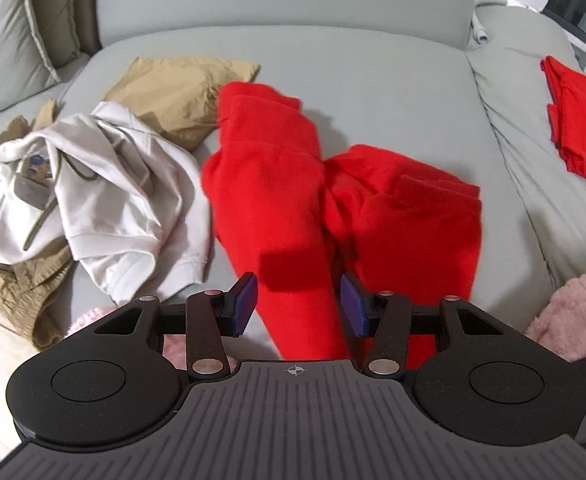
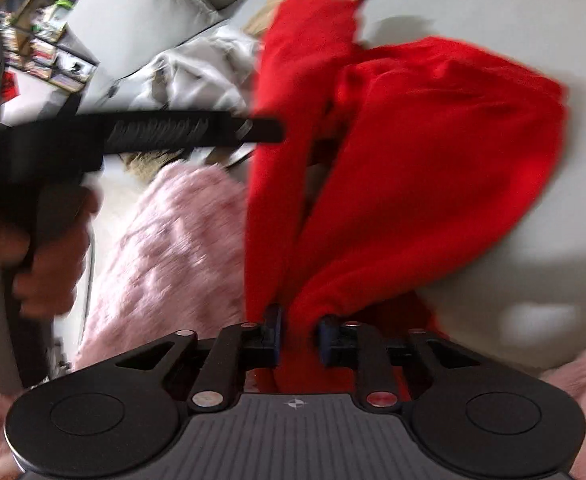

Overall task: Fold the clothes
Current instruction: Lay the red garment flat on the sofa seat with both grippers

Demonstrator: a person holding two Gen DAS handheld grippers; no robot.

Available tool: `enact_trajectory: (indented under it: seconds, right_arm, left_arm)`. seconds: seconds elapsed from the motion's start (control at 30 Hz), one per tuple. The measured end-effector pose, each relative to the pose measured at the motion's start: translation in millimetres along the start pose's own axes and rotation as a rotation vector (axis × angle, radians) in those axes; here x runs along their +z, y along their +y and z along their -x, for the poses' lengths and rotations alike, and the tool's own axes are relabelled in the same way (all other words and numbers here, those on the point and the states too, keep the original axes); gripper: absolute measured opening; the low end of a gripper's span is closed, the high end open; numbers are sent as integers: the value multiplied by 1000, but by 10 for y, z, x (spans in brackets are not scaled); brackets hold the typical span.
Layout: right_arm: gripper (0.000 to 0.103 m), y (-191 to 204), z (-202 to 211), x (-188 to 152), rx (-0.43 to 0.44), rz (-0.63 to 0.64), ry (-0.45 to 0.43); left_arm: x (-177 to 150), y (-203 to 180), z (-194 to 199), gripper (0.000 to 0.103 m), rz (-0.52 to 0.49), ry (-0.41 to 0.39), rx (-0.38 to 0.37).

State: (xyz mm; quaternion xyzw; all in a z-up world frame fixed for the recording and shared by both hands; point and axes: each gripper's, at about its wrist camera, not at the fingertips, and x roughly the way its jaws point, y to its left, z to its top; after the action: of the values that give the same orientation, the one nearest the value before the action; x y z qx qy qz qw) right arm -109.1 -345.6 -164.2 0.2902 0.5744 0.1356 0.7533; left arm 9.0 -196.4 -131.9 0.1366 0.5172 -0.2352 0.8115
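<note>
Softly rumpled red fleece garment (image 1: 293, 184) sprawls across smooth grey sofa (image 1: 333, 40).

Soft, even daylight in the left wrist view, brightest toward the window (image 1: 585, 4) at upper right; faint shadows under the red garment (image 1: 333, 184) on the grey sofa (image 1: 293, 40). Fairly sharp there, with slight smear on the red cloth. Heavy motion blur across the right wrist view; pink fluffy fabric (image 2: 173, 232) streaked. Fisheye bending and dark corners in both.
</note>
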Motion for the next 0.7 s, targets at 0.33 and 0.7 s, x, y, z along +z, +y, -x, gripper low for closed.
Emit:
enact_trajectory:
  seconds: [0.33, 0.7]
  right_arm:
    - [56, -629, 845, 148, -140, -193, -261]
    - [56, -1009, 817, 118, -133, -352, -330]
  left_arm:
    - [5, -355, -62, 54, -208, -85, -82]
    - [509, -631, -844, 58, -312, -58, -181]
